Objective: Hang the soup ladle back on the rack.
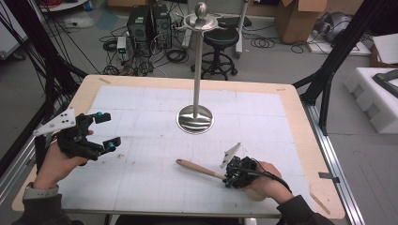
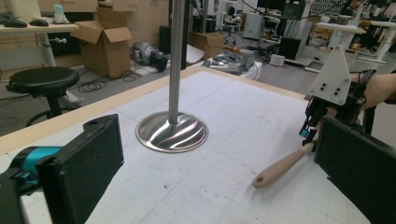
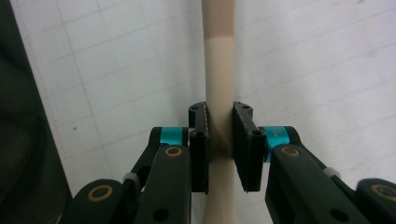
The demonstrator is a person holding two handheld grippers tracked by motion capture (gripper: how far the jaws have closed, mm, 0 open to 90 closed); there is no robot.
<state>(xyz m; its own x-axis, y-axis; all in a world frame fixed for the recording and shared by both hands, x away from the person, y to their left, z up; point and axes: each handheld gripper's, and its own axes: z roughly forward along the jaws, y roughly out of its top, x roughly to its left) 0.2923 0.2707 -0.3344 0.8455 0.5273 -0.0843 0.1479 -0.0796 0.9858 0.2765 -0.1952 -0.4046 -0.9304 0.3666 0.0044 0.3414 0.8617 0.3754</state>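
High view shows a table (image 1: 300, 140) under a white gridded mat (image 1: 155, 140), and on the mat, just far of centre, a steel stand (image 1: 195, 117): a round mirror-bright base, a tall thin pole, and a small dish with a ball knob at the top. Near of the stand and a little right lies a wooden handle (image 1: 199, 168), pale, with a rounded end pointing left and slightly far; what sits on its other end is hidden under the right hand, so I cannot tell what tool it is.

At the near right, the right gripper (image 1: 233, 179) is clamped on the handle. Right gripper view makes this plain: the two black pads press on the handle (image 3: 219, 93) from either side, with no gap showing, and the handle runs straight away between them, turning darker farther out. Whether it is flat on the mat or just lifted I cannot tell.

At the near left, the left gripper (image 1: 107, 131) hangs clear of the mat with its jaws wide apart and nothing between them, well apart from the handle. Left gripper view looks across the mat at the stand's base (image 2: 172, 132), the handle (image 2: 282, 165) and the right gripper (image 2: 310, 128) beyond.

My reading: the grasp is the step in hand, and it looks made. The next move calls for a lift with a firm hold, since the grip sits toward one end and the long free end could swing or droop; if the stand is the goal, the tool must be carried far and up toward that top dish without knocking the pole
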